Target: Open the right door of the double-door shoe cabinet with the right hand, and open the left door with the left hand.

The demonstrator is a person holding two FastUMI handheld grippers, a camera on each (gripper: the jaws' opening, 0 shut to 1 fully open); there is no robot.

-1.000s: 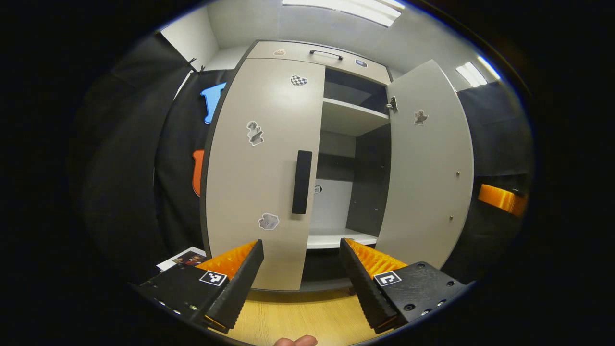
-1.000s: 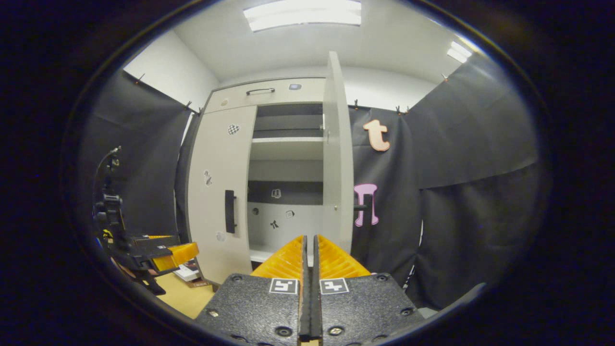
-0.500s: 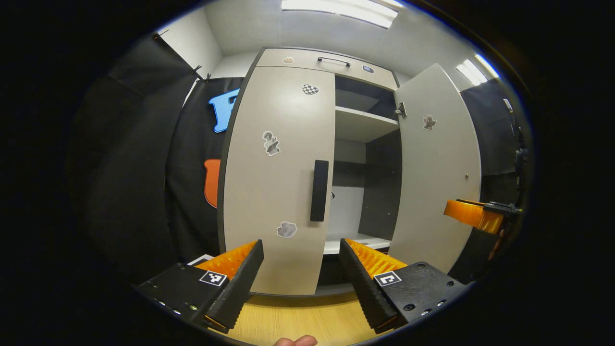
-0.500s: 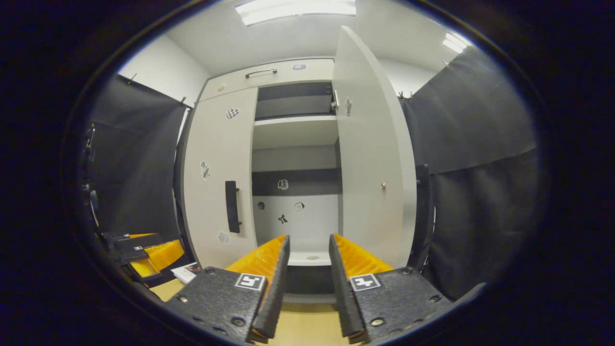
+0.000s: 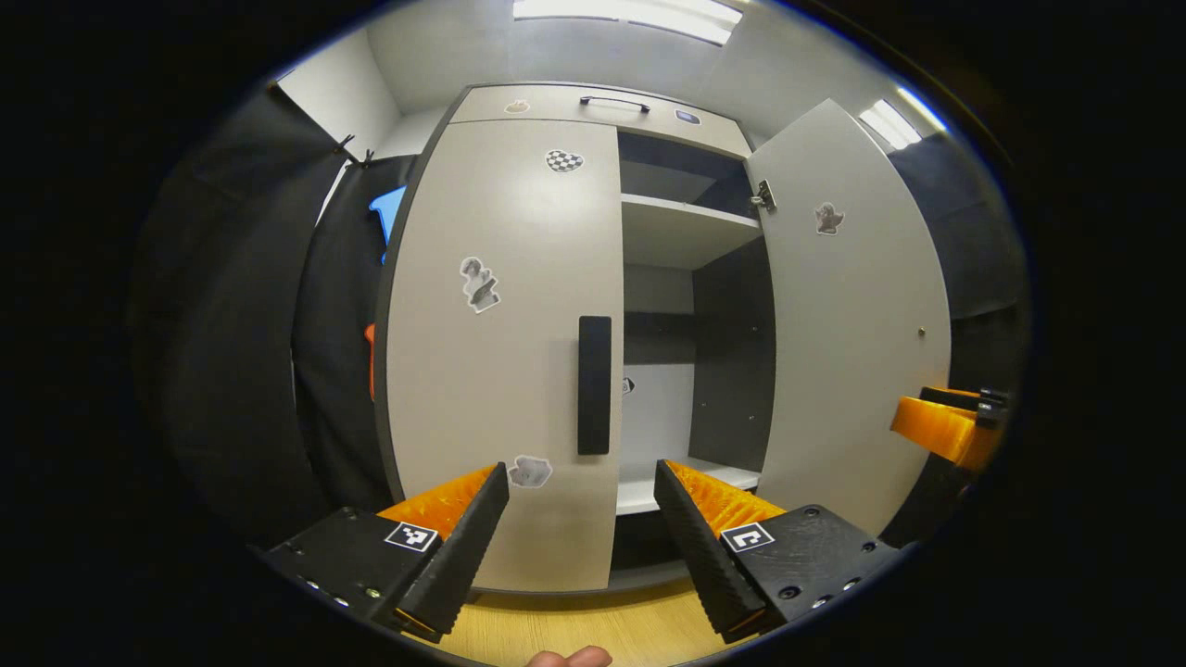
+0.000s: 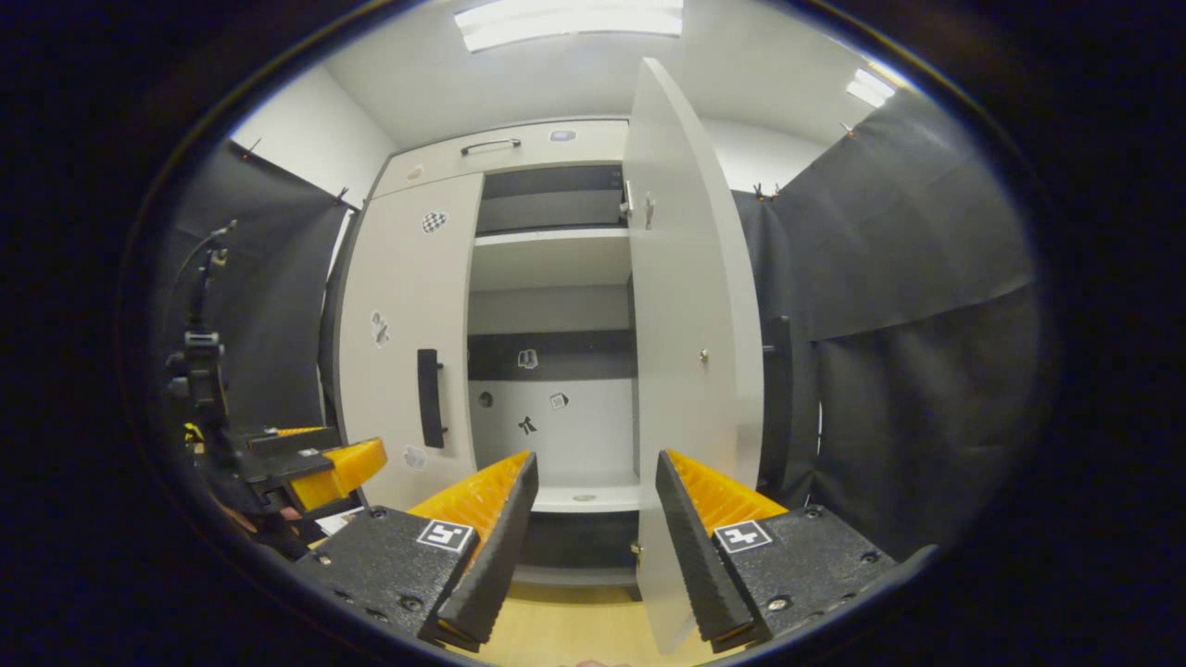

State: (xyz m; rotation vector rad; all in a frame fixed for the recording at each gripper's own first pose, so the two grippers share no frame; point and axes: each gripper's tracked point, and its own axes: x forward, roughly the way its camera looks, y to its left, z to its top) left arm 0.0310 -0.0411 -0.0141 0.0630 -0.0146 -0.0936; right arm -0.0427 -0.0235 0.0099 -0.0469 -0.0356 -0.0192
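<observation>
The beige shoe cabinet point(image 5: 593, 104) stands ahead with its left door point(image 5: 505, 352) closed and its right door point(image 5: 857, 324) swung out. A black vertical handle point(image 5: 594, 384) sits on the left door's right edge. My left gripper point(image 5: 582, 505) is open, a short way in front of and below that handle, touching nothing. In the right gripper view, the right door point(image 6: 686, 352) stands edge-on and wide open, and my right gripper point(image 6: 593, 496) is open just left of its lower edge, holding nothing. The left door's handle point(image 6: 428, 398) shows there too.
Inside the open half are a shelf point(image 6: 551, 259) and a white bottom board point(image 6: 584, 496). Black cloth walls flank the cabinet. The floor point(image 5: 574, 625) is light wood. The left gripper point(image 6: 315, 463) appears at the lower left of the right gripper view, and the right gripper point(image 5: 945, 426) at the right of the left gripper view.
My right gripper went from shut to open and let go of the right door, which now stands swung out. My left gripper has come closer to the left door's handle.
</observation>
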